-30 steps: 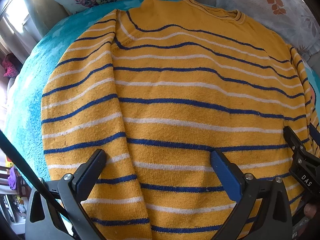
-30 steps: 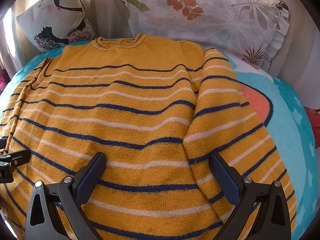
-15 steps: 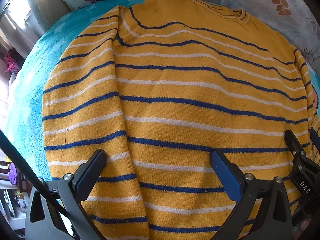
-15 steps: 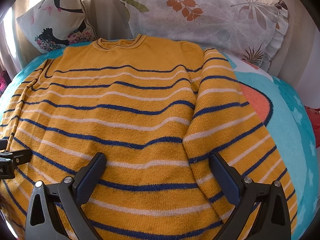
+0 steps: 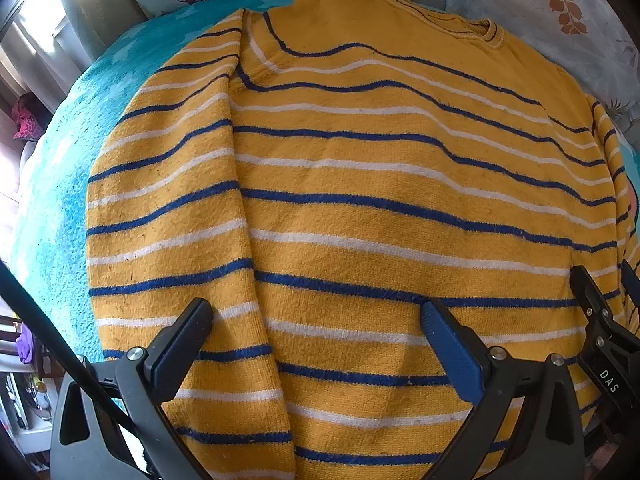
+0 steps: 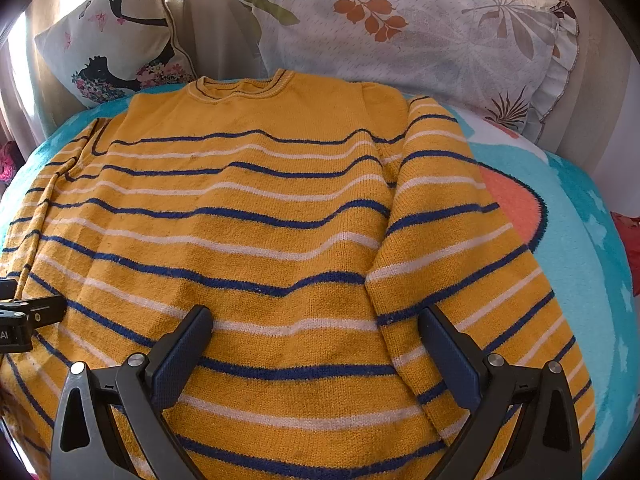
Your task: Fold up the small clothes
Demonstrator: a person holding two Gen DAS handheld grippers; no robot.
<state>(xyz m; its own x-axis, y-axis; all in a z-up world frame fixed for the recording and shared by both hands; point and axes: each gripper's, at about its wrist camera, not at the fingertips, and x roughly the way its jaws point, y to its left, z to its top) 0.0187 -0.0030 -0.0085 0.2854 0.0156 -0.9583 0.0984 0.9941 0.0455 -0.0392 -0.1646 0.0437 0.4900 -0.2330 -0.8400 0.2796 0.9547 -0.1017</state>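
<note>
A yellow sweater with blue and white stripes lies flat on a turquoise blanket, collar at the far end, both sleeves laid along its sides. It also shows in the right wrist view. My left gripper is open and empty, hovering over the lower left part of the sweater near the left sleeve seam. My right gripper is open and empty, over the lower right part near the right sleeve. Each gripper shows at the edge of the other's view.
Two patterned pillows stand behind the sweater: one with a dark figure at the left and one with leaves at the right. The blanket has an orange patch to the right of the sleeve.
The left gripper has drawn back a little toward the hem, so the collar sits lower in its view. The right gripper has barely moved. Both stay open.
</note>
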